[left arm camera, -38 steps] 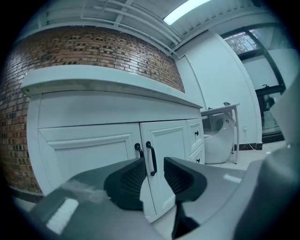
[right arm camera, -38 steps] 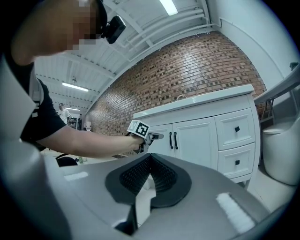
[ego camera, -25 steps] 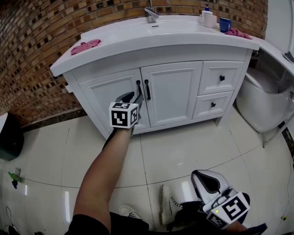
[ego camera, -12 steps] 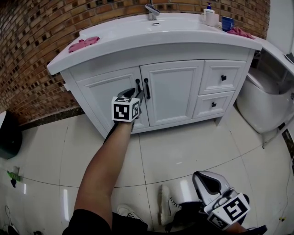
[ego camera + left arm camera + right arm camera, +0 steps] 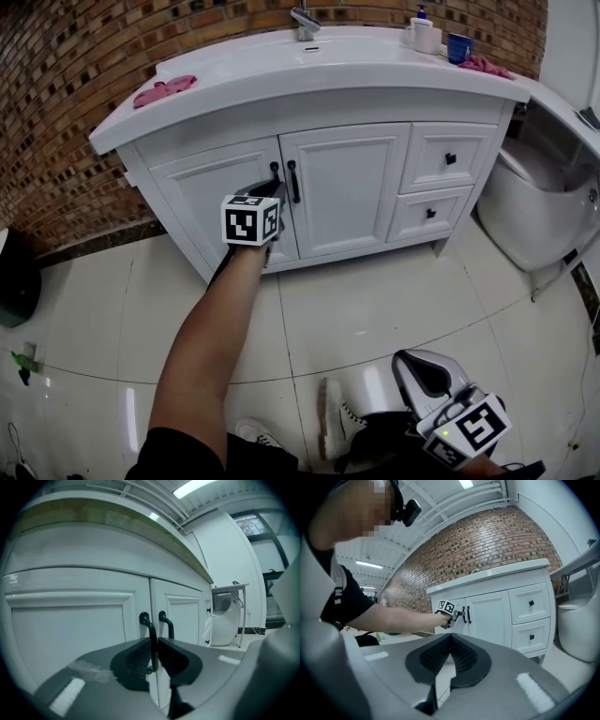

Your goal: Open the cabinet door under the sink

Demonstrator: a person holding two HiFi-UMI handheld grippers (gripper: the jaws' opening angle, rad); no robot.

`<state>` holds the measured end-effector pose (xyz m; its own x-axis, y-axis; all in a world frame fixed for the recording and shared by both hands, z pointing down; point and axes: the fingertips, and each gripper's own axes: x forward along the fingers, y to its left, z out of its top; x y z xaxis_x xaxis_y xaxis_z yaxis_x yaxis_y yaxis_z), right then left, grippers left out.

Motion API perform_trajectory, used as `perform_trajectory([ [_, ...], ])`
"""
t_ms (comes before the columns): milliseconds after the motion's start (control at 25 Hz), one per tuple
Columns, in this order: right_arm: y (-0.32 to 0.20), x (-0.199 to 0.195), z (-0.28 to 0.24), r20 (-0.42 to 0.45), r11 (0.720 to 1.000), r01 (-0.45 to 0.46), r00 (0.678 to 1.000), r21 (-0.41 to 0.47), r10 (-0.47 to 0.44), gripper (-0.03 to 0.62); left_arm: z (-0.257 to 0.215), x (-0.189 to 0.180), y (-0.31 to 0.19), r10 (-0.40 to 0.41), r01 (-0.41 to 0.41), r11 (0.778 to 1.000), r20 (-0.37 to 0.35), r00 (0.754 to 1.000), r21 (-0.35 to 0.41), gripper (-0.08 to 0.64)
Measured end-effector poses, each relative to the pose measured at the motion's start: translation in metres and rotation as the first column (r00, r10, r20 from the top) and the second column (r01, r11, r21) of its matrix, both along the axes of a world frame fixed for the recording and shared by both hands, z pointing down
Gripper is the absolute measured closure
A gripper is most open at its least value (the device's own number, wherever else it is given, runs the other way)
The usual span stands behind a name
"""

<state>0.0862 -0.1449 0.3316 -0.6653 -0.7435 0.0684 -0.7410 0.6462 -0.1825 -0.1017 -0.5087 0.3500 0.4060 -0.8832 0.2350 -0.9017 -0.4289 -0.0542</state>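
The white cabinet under the sink has two doors, both closed. My left gripper (image 5: 274,191) reaches level to the left door (image 5: 211,199). Its jaws have just been closing and now pinch that door's black bar handle (image 5: 149,626), with the pads (image 5: 138,657) pressed on both sides of it. The right door's handle (image 5: 168,623) stands free just beside it. My right gripper (image 5: 413,360) hangs low near my feet, far from the cabinet, shut with nothing between its jaws (image 5: 451,637).
Two drawers (image 5: 448,159) with black knobs fill the cabinet's right side. A toilet (image 5: 534,202) stands at the right. Pink cloths (image 5: 165,89), a blue cup (image 5: 458,48) and a faucet (image 5: 304,22) are on the countertop. A brick wall runs along the left.
The left gripper's jaws were spread around the left door's handle and have closed onto it. The doors remain closed. The right gripper has stayed in place.
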Motion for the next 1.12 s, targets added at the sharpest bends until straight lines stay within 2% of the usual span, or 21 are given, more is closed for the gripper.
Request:
perform_trajectory([
  [320,0.008,-0.003,-0.005,-0.014,1.000,0.013,1.000,0.026,-0.012,0.584,0.000,0.000,0.022,0.011,-0.011,1.000,-0.025,1.000,-0.010,0.514],
  [680,0.025,-0.016,-0.015,0.017,0.997,0.045,0.999,0.055,-0.046,0.584,0.002,0.000,0.063,0.050,-0.051,0.998,-0.027,0.998,-0.035,0.514],
  [1120,0.049,-0.023,-0.004,0.001,0.997,0.067,0.998,0.032,-0.067,0.584,0.004,-0.014,0.126,0.070,-0.071,0.997,-0.064,0.996,-0.022,0.514],
])
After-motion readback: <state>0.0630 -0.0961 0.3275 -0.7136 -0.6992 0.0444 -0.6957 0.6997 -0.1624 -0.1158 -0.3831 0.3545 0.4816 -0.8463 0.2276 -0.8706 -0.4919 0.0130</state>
